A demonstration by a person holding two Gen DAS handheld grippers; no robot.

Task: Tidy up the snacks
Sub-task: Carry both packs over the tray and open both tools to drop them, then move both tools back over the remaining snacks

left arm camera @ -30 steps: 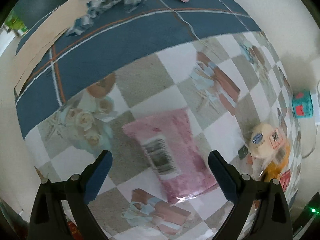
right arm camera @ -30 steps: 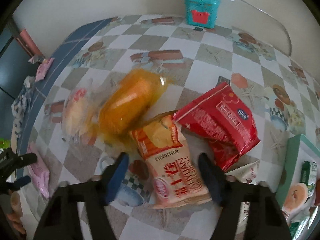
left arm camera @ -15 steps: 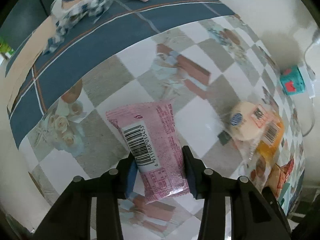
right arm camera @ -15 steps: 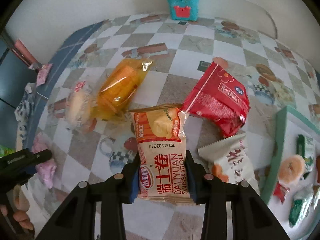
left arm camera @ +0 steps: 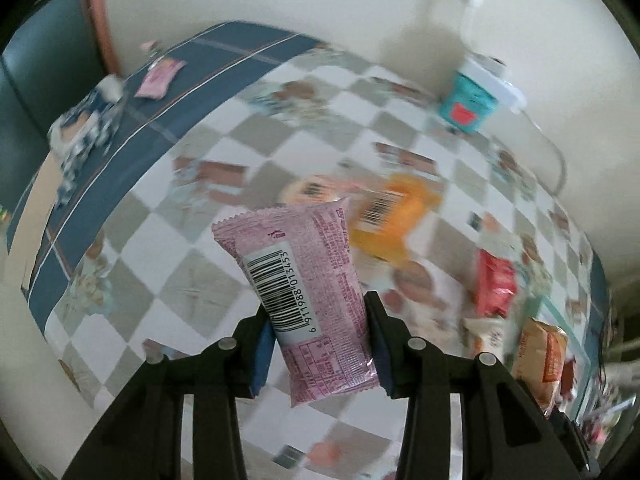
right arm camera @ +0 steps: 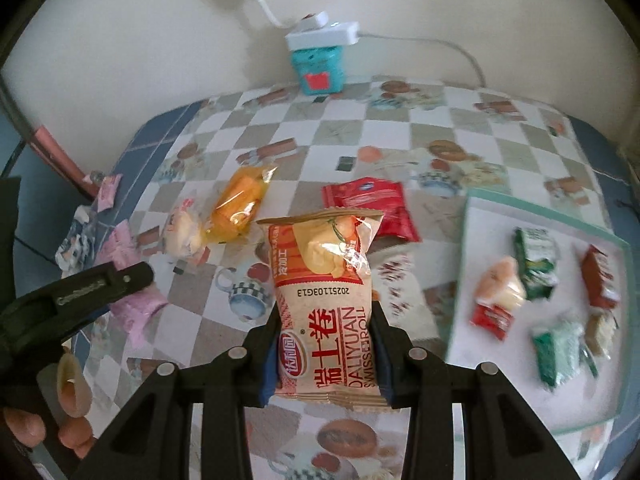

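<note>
In your left wrist view, the pink snack packet [left arm camera: 310,300] stands at frame centre, long axis running up the frame and leaning slightly left, barcode facing you. Your left gripper [left arm camera: 319,350] is clamped on its lower half. Behind it, blurred, lie an orange packet [left arm camera: 394,220] and a red packet [left arm camera: 495,284]. In your right wrist view, the Swiss roll packet [right arm camera: 326,304] points up the frame, its print upside down, with your right gripper [right arm camera: 325,354] pinching its lower end. The tray [right arm camera: 460,280] with snacks sits at right.
</note>
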